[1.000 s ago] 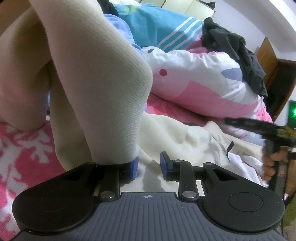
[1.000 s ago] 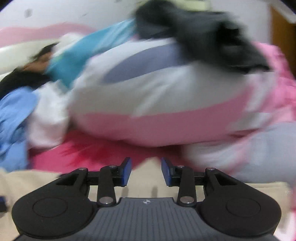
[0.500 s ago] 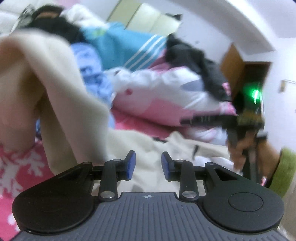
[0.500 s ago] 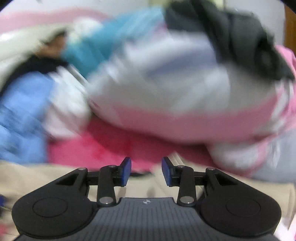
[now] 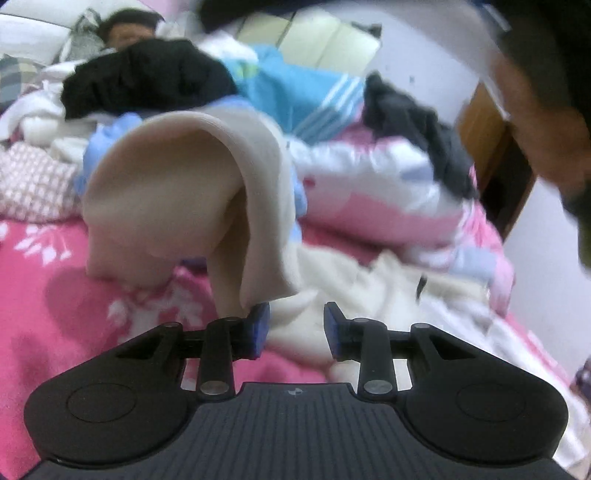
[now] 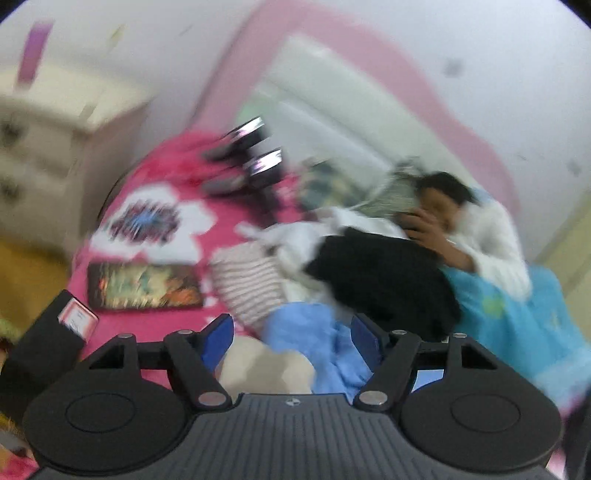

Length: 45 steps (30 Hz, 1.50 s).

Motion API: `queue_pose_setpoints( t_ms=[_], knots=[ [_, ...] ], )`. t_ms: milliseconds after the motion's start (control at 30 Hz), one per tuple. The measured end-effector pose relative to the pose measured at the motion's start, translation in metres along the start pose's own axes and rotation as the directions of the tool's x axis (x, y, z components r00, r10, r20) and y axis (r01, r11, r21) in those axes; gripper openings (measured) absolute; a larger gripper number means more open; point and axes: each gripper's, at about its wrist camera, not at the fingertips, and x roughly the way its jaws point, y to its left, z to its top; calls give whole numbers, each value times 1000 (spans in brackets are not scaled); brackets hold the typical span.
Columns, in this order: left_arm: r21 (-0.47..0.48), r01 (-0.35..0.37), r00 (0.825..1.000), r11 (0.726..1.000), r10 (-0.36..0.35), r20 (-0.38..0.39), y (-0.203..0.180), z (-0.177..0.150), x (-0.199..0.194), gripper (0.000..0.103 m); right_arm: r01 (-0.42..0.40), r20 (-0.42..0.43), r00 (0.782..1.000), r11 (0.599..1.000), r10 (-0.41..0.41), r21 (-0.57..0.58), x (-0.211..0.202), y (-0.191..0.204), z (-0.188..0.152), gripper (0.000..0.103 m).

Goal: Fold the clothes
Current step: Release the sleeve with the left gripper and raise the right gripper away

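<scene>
Both tongs gape; cream garment (image 5: 229,192) edge touches left tongs (image 5: 295,330).

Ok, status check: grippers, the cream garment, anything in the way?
Left gripper open, nothing between fingers. Right gripper open wide. Cream garment draped in a loop beside left fingers, not clamped. Blue cloth and black clothing piled ahead.

Left wrist cam: sits low behind left gripper (image 5: 295,328), looks along fingers across pink bed (image 5: 55,295) toward pile of clothes, very near cream cloth (image 5: 192,192).
Right wrist cam: behind right gripper (image 6: 291,339), tipped up more, faces headboard (image 6: 332,92), blurry.
Both see: black garment (image 5: 147,81) (image 6: 384,273), blue cloth (image 5: 110,129) (image 6: 314,332), person lying at head of bed (image 5: 125,29) (image 6: 443,206).
</scene>
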Motion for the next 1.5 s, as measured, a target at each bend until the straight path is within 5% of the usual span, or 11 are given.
queue_pose_setpoints(
  t_ms=[100, 200, 333, 500, 600, 833, 967, 1033, 1167, 1300, 1500],
  knots=[
    [31, 21, 999, 999, -20, -30, -4, -6, 5, 32, -66, -88, 995, 983, 51, -169, 37, 26, 33, 73],
    [49, 32, 998, 998, -29, -48, -5, -10, 6, 32, -140, -271, 960, 957, 68, -254, 78, 37, 35, 71],
    [68, 53, 997, 996, -50, -53, -8, -10, 5, 32, -180, -446, 893, 959, 66, -220, 109, 34, 21, 18],
    [98, 87, 996, 991, -84, -38, -11, -11, -1, 32, -22, -161, 987, 999, 27, 35, 43, -29, 8, 14],
    [101, 92, 996, 991, -91, -7, -11, -8, -6, 32, 32, 85, 995, 960, -58, 278, -27, -77, -20, 14],
    [44, 89, 993, 995, -92, 72, -8, -1, -6, 39, -171, 472, 852, 732, -226, 659, -156, -131, -138, 15],
    [29, 107, 991, 994, -109, 74, -10, 0, -2, 39, -450, 631, 714, 492, -302, 745, -177, -147, -222, 15],
    [20, 132, 988, 991, -134, 83, -10, 1, -3, 40, -548, 683, 656, 419, -321, 724, -180, -152, -249, 14],
    [-22, 172, 980, 985, -169, 106, -4, 3, -5, 42, -620, 735, 617, 402, -281, 674, -172, -160, -258, 8],
    [-62, 150, 985, 987, -144, 90, 3, 6, 1, 42, -605, 734, 650, 449, -198, 657, -158, -166, -233, 8],
    [-59, 107, 993, 992, -104, 56, 6, 5, 5, 42, -253, 395, 908, 569, -139, 782, -144, -138, -199, 16]
  ],
)
